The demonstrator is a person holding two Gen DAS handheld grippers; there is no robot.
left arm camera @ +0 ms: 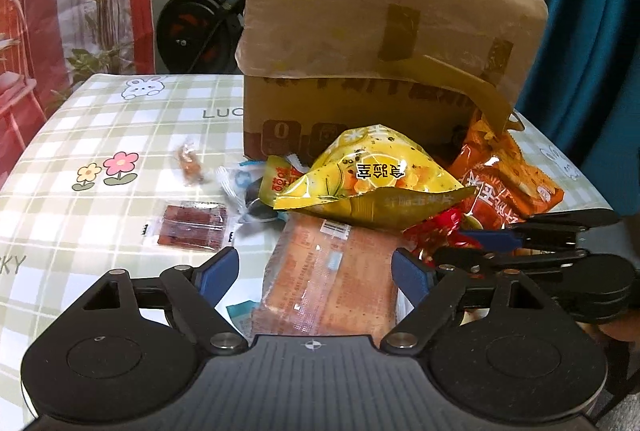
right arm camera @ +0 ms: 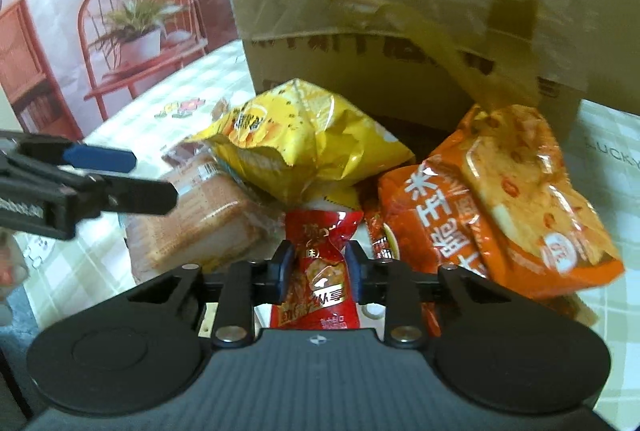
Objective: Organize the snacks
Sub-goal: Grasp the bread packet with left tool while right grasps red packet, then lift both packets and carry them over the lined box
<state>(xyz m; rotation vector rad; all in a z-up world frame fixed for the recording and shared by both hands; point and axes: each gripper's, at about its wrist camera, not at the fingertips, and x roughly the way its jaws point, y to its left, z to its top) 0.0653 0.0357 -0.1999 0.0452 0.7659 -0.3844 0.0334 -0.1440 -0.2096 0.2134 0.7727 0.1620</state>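
Nearest, a small red packet (right arm camera: 320,271) is clamped at its waist by the jaws of the right gripper (right arm camera: 318,269), evidently so it can be drawn clear of the snack heap in the middle of the worktop (left arm camera: 100,135). The left gripper (left arm camera: 316,273) is held angled downward, its jaws spread wide and empty either side of a wrapped biscuit pack (left arm camera: 332,279). Beyond, a yellow bag (right arm camera: 304,147) and orange bags (right arm camera: 500,199) are piled against a cardboard box (right arm camera: 400,43).
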